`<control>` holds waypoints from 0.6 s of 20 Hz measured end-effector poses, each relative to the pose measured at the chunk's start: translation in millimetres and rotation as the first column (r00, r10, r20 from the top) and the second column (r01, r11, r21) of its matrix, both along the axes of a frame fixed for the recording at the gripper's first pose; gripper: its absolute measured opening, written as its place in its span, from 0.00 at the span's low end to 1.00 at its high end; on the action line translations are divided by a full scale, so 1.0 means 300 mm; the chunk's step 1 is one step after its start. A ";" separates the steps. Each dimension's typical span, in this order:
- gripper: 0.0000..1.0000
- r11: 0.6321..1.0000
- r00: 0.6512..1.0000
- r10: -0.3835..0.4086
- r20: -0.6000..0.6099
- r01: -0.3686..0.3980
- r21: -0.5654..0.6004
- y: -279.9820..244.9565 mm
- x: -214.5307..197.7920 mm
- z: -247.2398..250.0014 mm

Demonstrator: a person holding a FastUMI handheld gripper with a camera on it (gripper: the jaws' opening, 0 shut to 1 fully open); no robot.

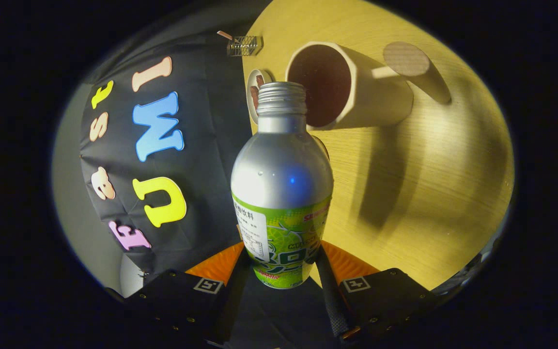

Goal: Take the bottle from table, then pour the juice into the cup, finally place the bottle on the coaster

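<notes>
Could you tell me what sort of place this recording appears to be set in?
Probably a staged recording booth, not a home: a black cloth wall backs a pale wooden table. On the table are a cup and a coaster. The tool is shut on an open metal bottle.

A light wooden table (429,184) sits at three o'clock, with dark shadows on it. A black cloth wall (206,160) hangs at nine o'clock. The light is warm and yellow.

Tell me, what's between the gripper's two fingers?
The bottle, capless, clamped by the gripper in the gripper view, mouth toward the cup.
</notes>
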State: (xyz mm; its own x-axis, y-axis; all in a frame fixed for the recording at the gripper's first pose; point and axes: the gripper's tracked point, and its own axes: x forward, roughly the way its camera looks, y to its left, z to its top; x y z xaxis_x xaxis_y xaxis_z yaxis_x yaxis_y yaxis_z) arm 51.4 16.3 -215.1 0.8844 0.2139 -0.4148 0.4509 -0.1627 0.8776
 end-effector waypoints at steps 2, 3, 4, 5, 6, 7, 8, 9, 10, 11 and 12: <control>0.75 0.997 1.000 0.024 -0.012 -0.025 -0.078 0.001 -0.009 -0.035; 0.75 0.992 0.999 0.038 -0.022 -0.040 -0.119 0.001 -0.014 -0.053; 0.74 0.986 0.998 0.050 -0.033 -0.054 -0.156 0.003 -0.019 -0.069; 0.74 0.979 0.998 0.057 -0.042 -0.064 -0.194 0.002 -0.019 -0.082; 0.75 0.971 0.997 0.064 -0.052 -0.074 -0.228 0.000 -0.023 -0.092; 0.74 0.964 0.995 0.071 -0.064 -0.085 -0.253 0.002 -0.025 -0.107; 0.75 0.956 0.995 0.074 -0.070 -0.091 -0.279 0.003 -0.024 -0.114; 0.75 0.946 0.994 0.075 -0.080 -0.096 -0.309 0.000 -0.023 -0.121; 0.75 0.934 0.993 0.082 -0.090 -0.108 -0.339 0.003 -0.020 -0.130; 0.75 0.920 0.991 0.090 -0.099 -0.120 -0.372 0.007 -0.017 -0.136; 0.74 0.903 0.989 0.100 -0.109 -0.136 -0.407 0.014 -0.015 -0.139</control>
